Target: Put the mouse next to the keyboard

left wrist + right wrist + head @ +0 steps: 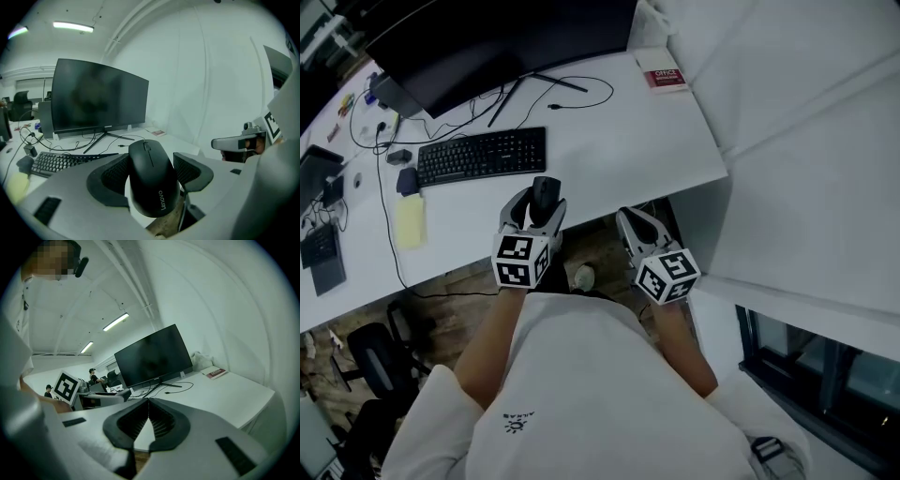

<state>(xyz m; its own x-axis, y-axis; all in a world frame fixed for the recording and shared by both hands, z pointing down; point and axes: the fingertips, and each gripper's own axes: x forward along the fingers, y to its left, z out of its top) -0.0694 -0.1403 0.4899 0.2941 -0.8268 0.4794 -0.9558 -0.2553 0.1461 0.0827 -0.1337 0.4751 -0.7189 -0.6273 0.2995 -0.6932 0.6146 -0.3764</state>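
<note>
Jaws of the left gripper [539, 204] clamp the sides of a matte black computer mouse [546, 190], held at the near edge of the white desk [609, 141], near the black keyboard [483, 155] but apart from it. The right gripper [626, 217] has its jaws pressed together, empty.

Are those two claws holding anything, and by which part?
The left gripper clamps the black computer mouse by its sides; the right gripper holds nothing.
</note>
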